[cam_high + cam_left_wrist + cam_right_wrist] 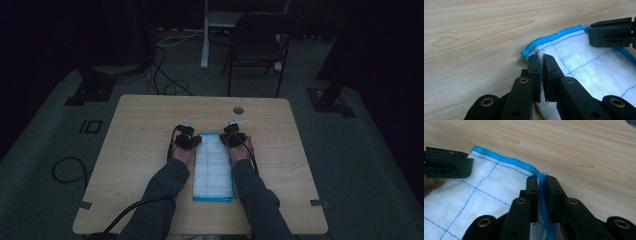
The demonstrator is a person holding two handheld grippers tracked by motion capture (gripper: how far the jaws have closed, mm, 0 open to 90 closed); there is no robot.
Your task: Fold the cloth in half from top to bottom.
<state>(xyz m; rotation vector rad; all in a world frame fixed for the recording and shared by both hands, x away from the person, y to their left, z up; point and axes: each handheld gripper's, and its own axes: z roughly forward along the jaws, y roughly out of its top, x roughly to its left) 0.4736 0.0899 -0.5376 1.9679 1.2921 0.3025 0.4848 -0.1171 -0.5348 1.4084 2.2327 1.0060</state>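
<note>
A white cloth (214,170) with blue grid stitching and a blue hem lies lengthwise on the wooden table (140,150), between the person's forearms. My left gripper (187,141) sits at the cloth's far left corner, and in the left gripper view its jaws (541,62) are shut on the white fabric (584,65) just behind the blue hem. My right gripper (233,139) sits at the far right corner, and in the right gripper view its jaws (541,183) are shut on the blue hem (509,161). Each gripper view also shows the other gripper's black body at the opposite corner.
A round grommet hole (238,109) lies in the table beyond the cloth. A black folding chair (257,45) and a white stand (205,35) are on the floor past the table's far edge, with cables (165,80) trailing there. Bare tabletop lies on both sides of the cloth.
</note>
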